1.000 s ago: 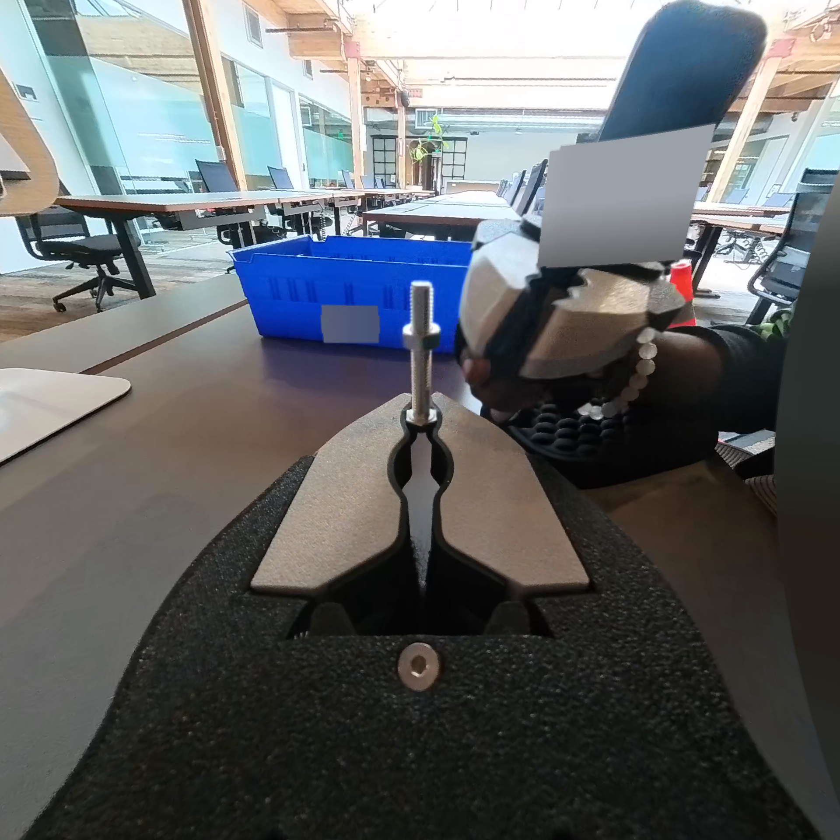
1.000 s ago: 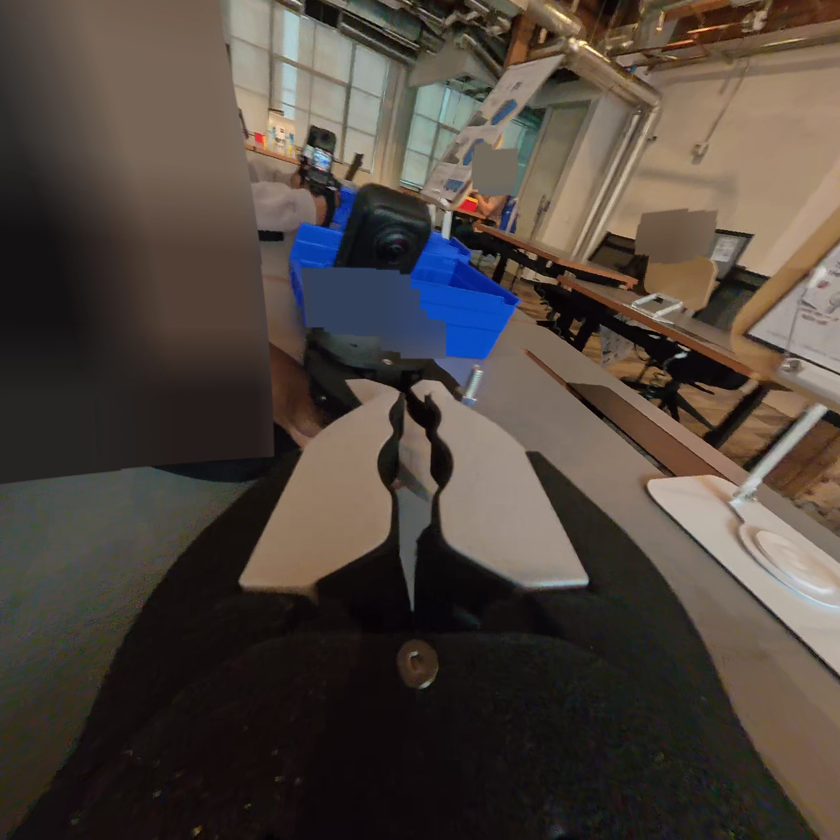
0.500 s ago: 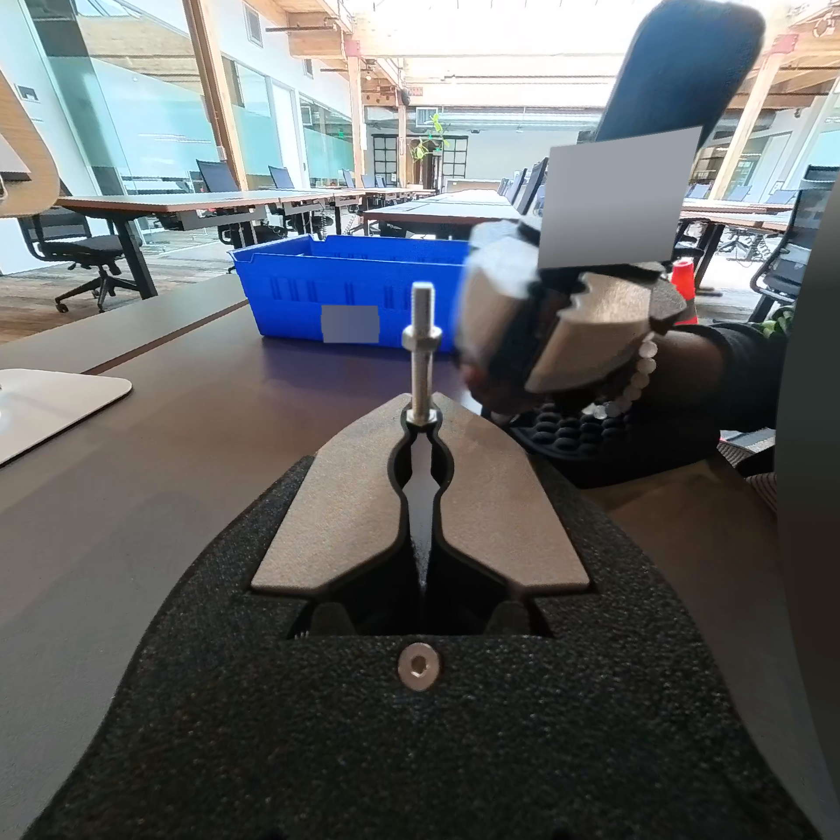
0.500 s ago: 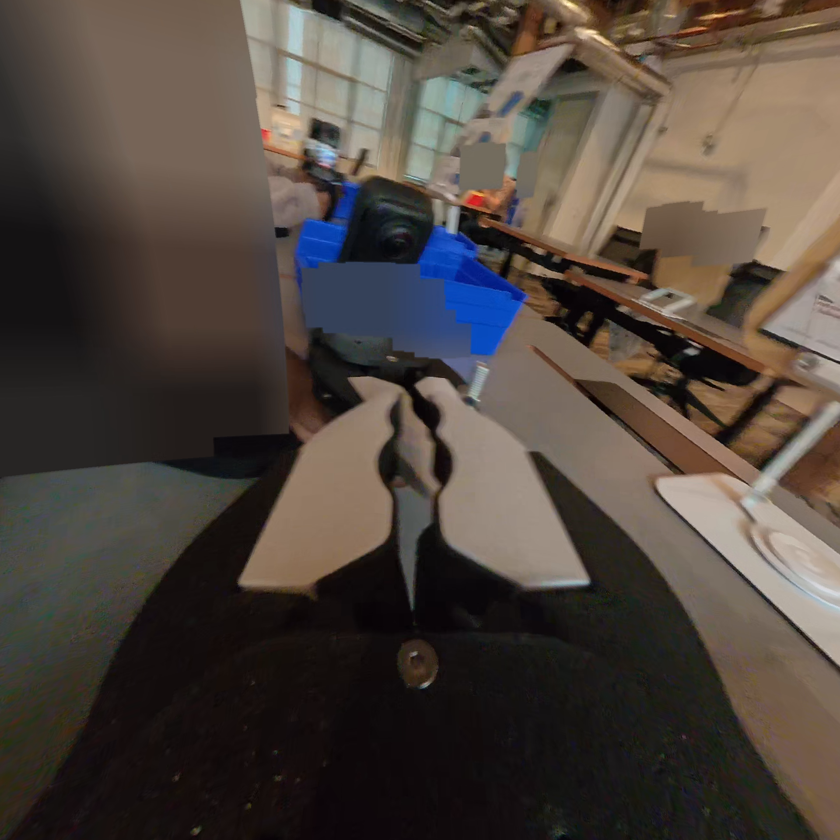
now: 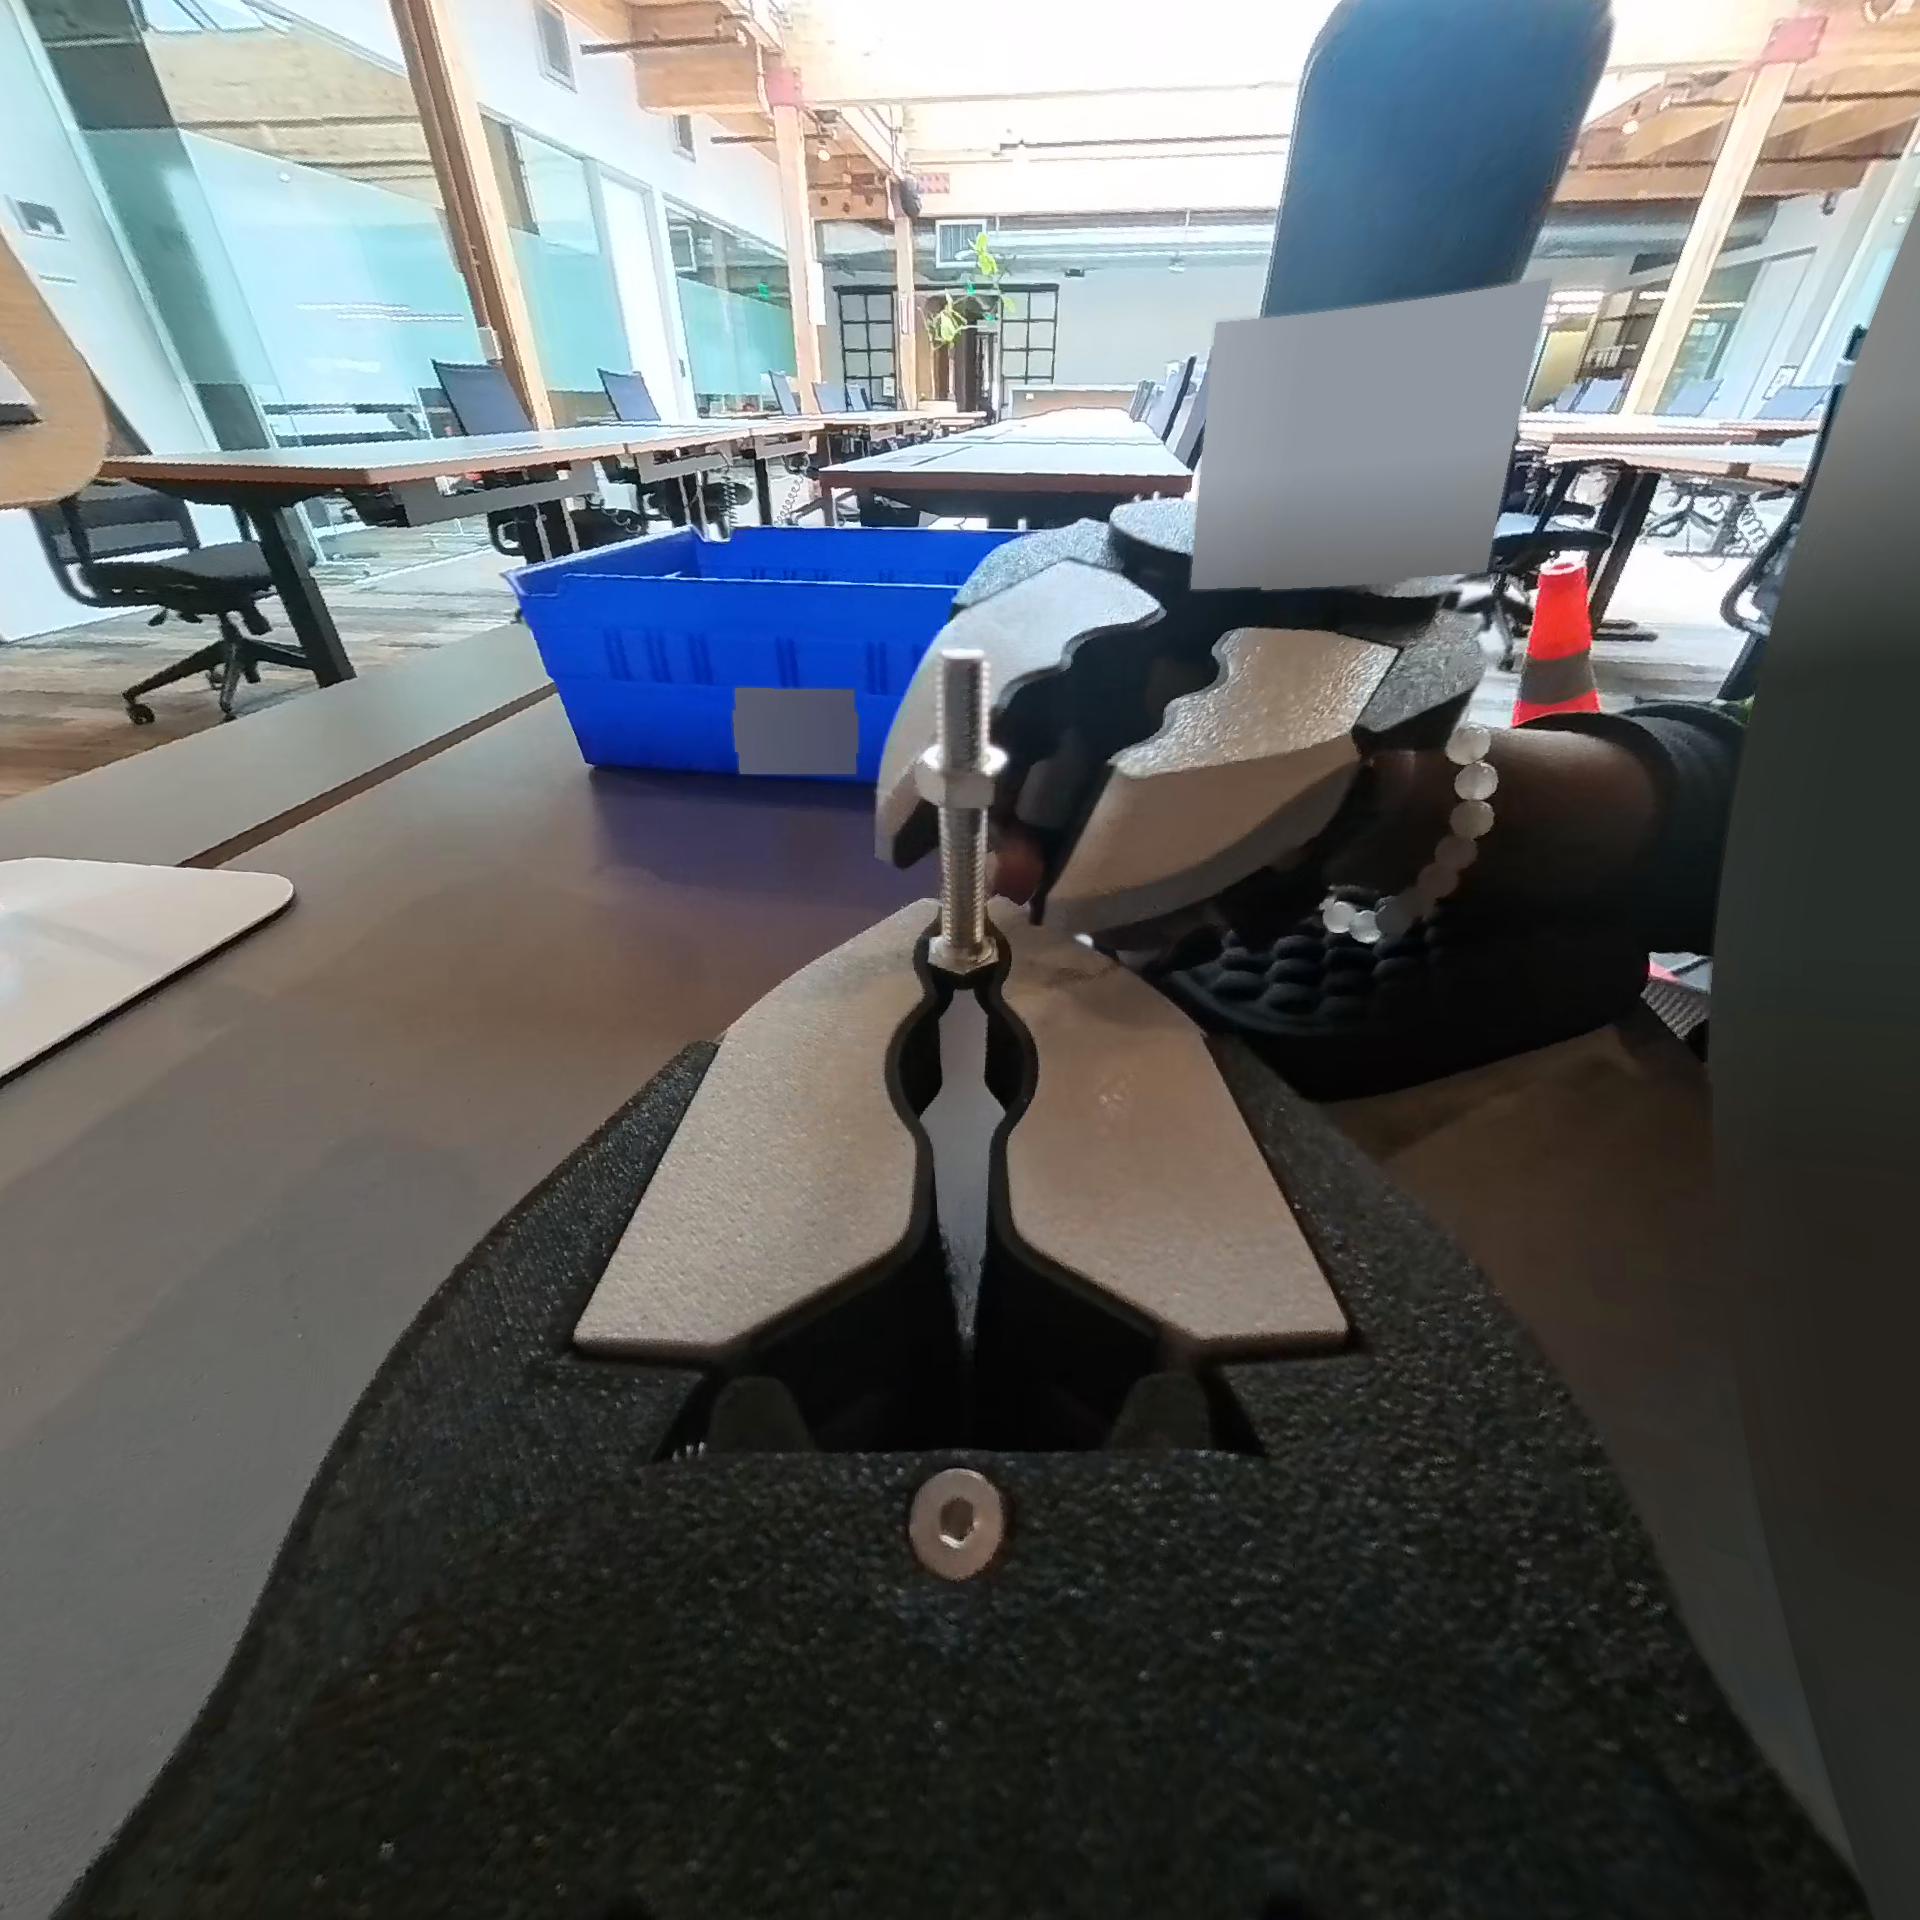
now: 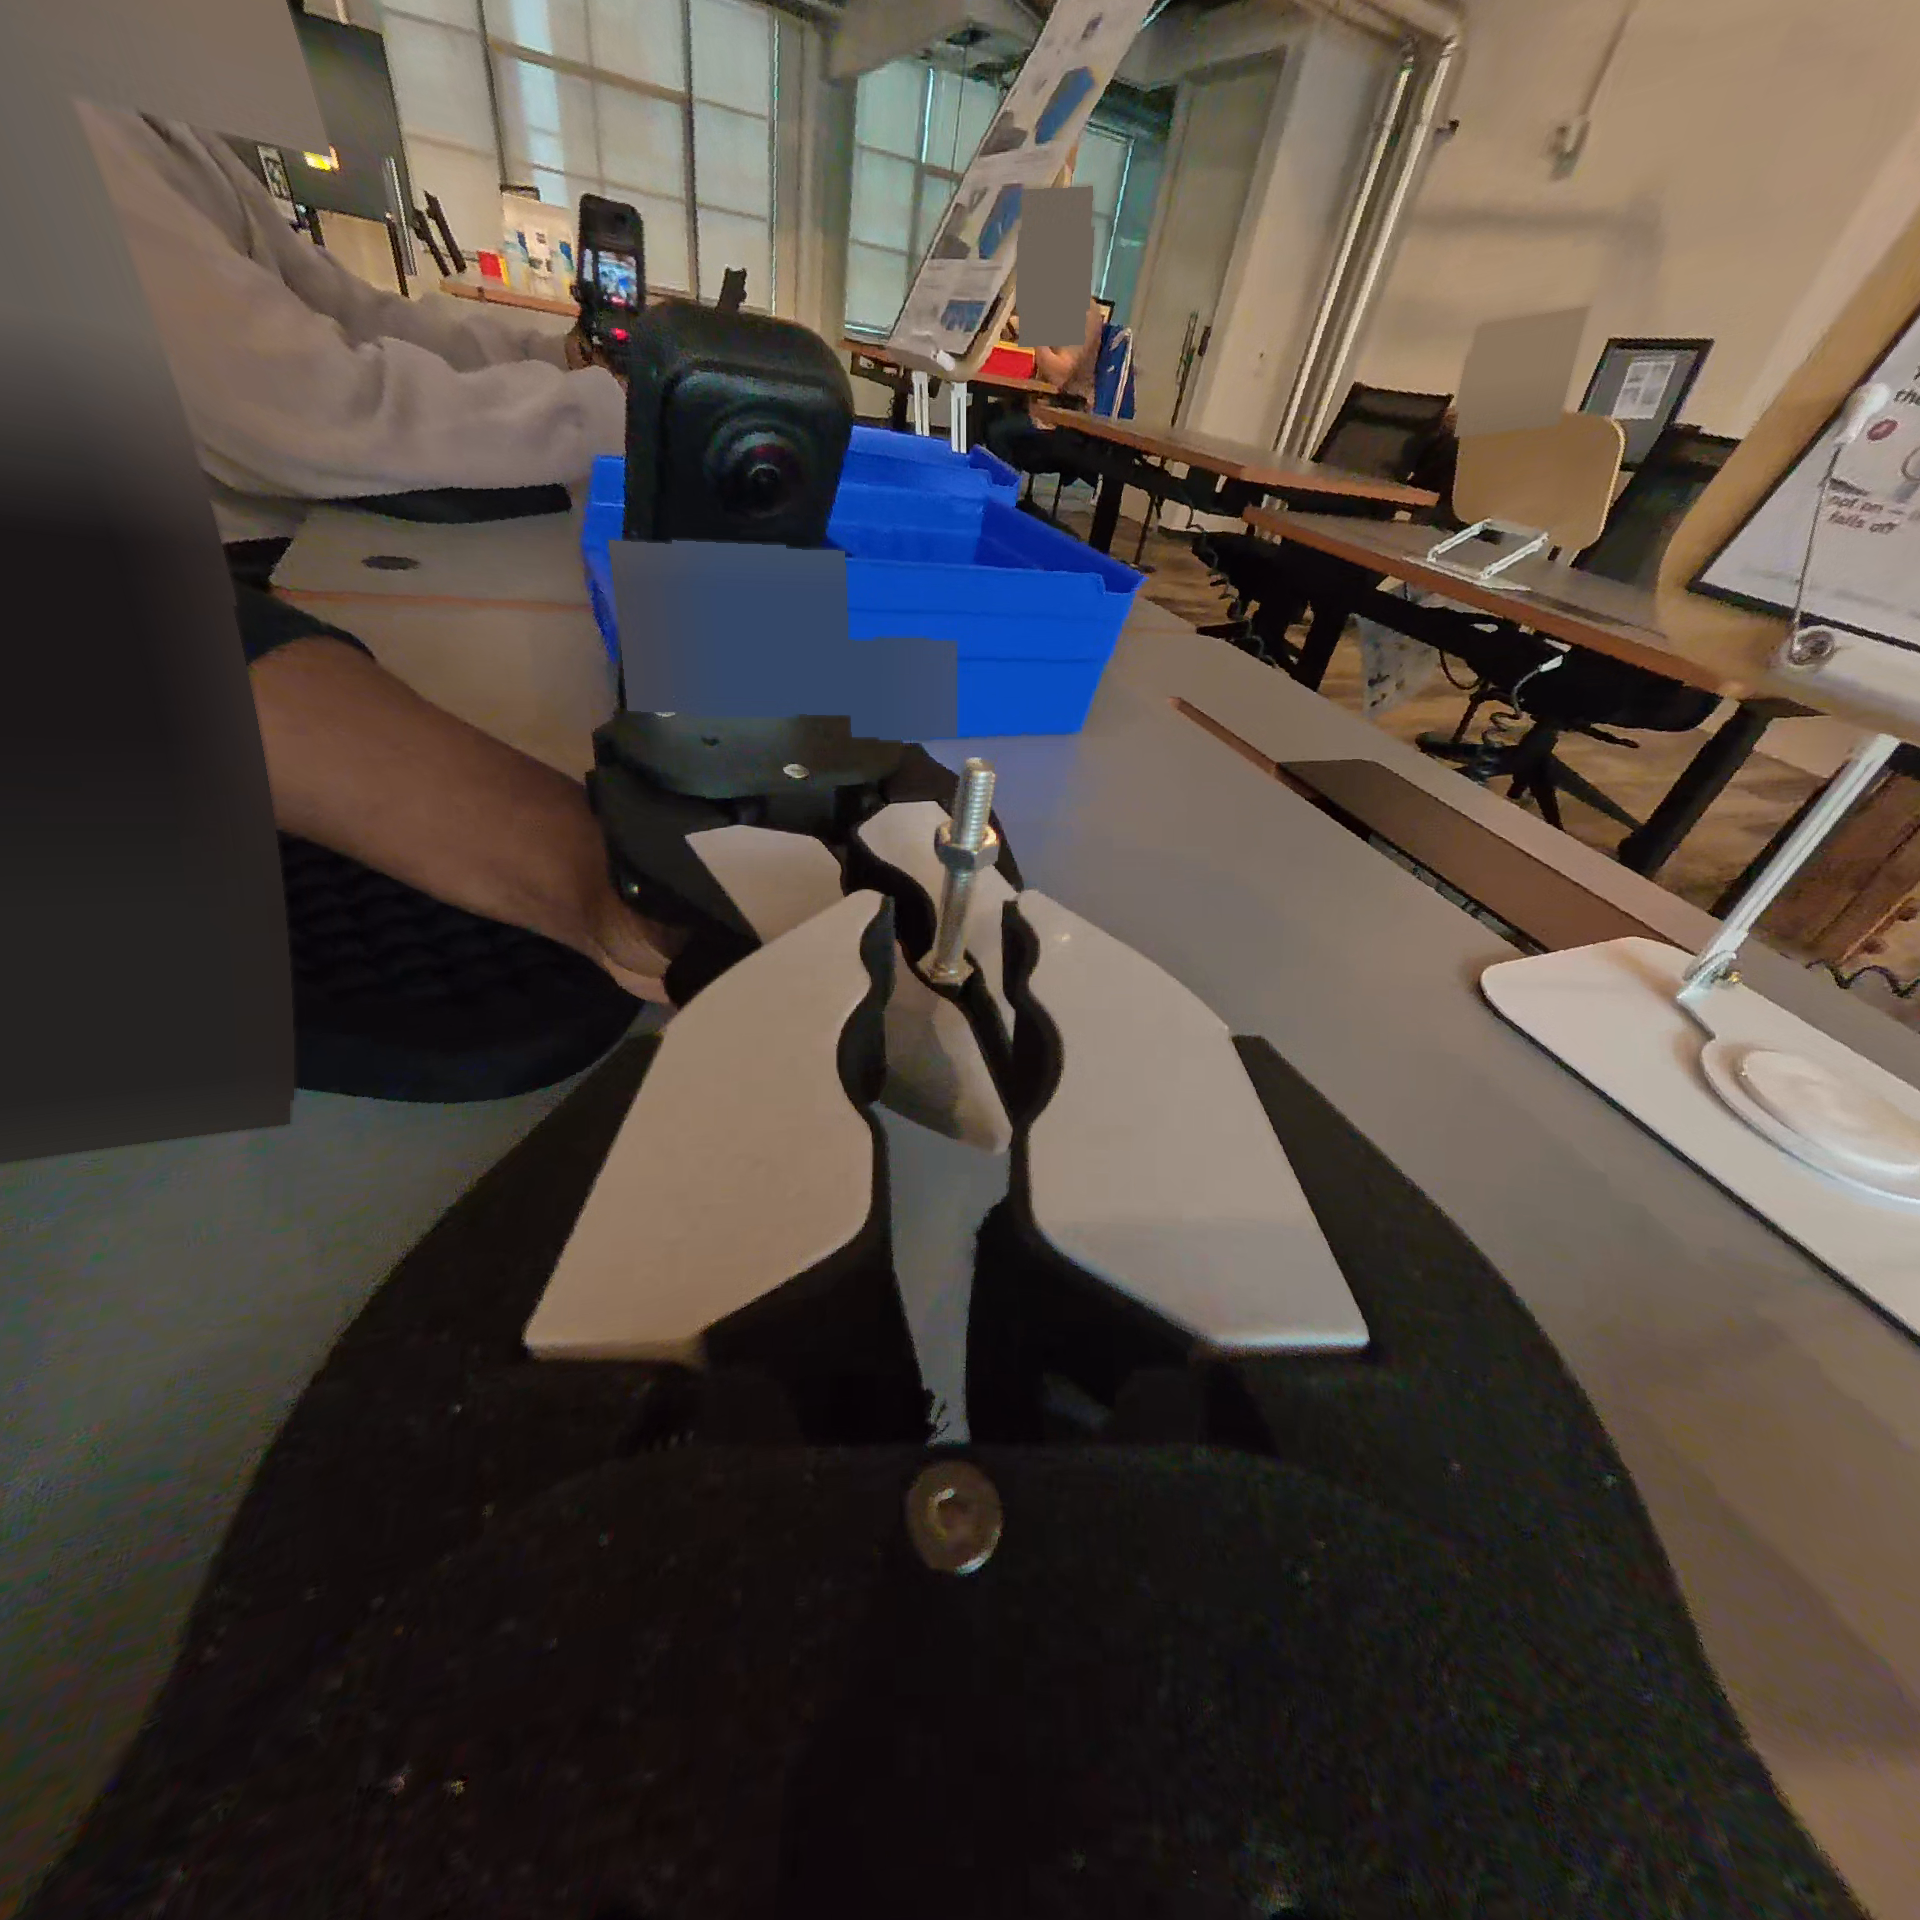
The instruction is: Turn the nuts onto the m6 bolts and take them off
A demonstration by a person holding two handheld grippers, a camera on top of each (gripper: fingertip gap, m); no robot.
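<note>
Left wrist view shows the left gripper point(image 5: 961, 951), its two grey, grainy-textured fingers with wavy black inner edges clamped together on the hexagonal head of a slim silver threaded steel bolt point(image 5: 962, 821), which stands upright from the fingertips. A small silver hexagonal nut point(image 5: 960, 771) sits partway up the thread, with bare thread above and below it. Just behind the bolt the right gripper point(image 5: 1023, 831) reaches in from the right, held by a hand point(image 5: 1475, 831) wearing a bracelet of pale round beads; its scalloped grey fingers stand apart, pressing on nothing. From the right wrist view the same bolt point(image 6: 956, 914) rises in the gap between those parted fingers, with the nut point(image 6: 964, 844) beyond their tips. A smooth dark brown tabletop point(image 5: 416, 987) lies beneath, bearing a ribbed blue plastic bin point(image 5: 727, 665) farther back.
</note>
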